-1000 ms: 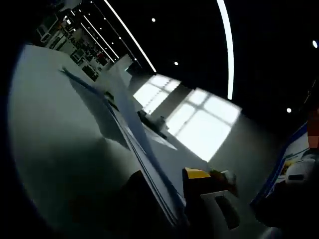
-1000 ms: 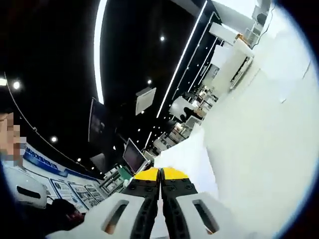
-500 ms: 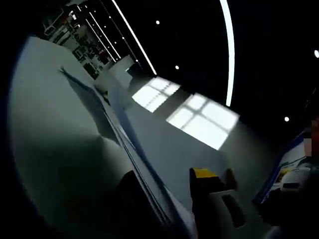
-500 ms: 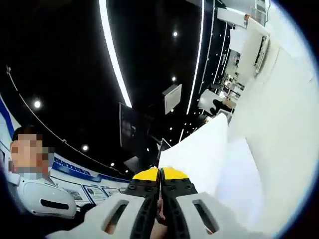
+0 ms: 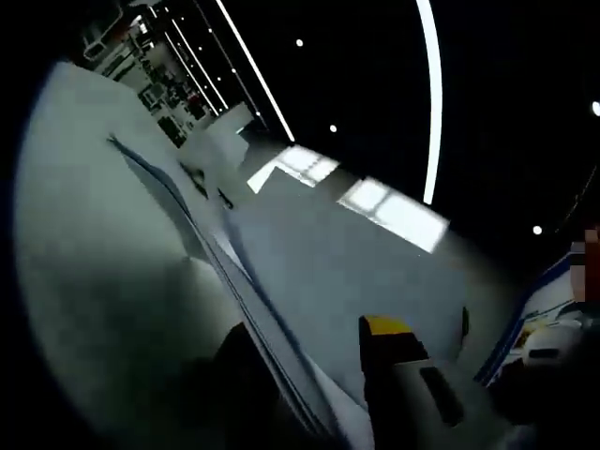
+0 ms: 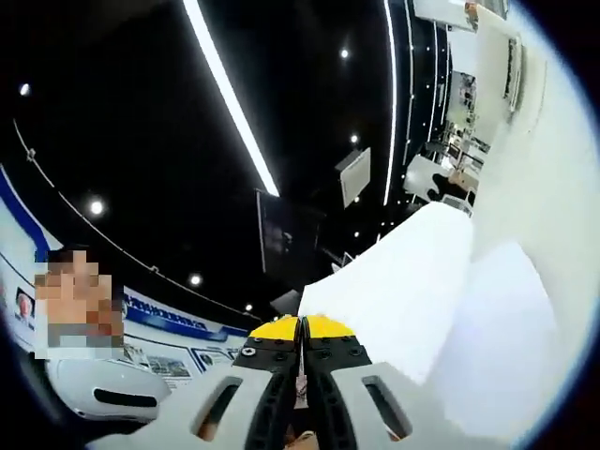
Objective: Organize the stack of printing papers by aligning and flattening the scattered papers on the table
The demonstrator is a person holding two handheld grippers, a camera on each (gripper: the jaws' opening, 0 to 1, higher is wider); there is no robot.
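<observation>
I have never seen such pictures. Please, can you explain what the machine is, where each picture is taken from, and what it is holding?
There is no robot here. A person holds a two-fingered gripper in each hand, and a small fisheye camera rides on each one, looking forward along its fingers. That is why both pictures are round and tilted.

In the right gripper view, the right gripper has yellow-tipped fingers pressed together on the edge of white printing papers, which rise from the white table. The dark area with light strips is the ceiling.

In the left gripper view, the left gripper grips the same sheets; you see their thin edges running away from the camera. This picture is dark and blurred, so the grip itself is hard to see.
</observation>
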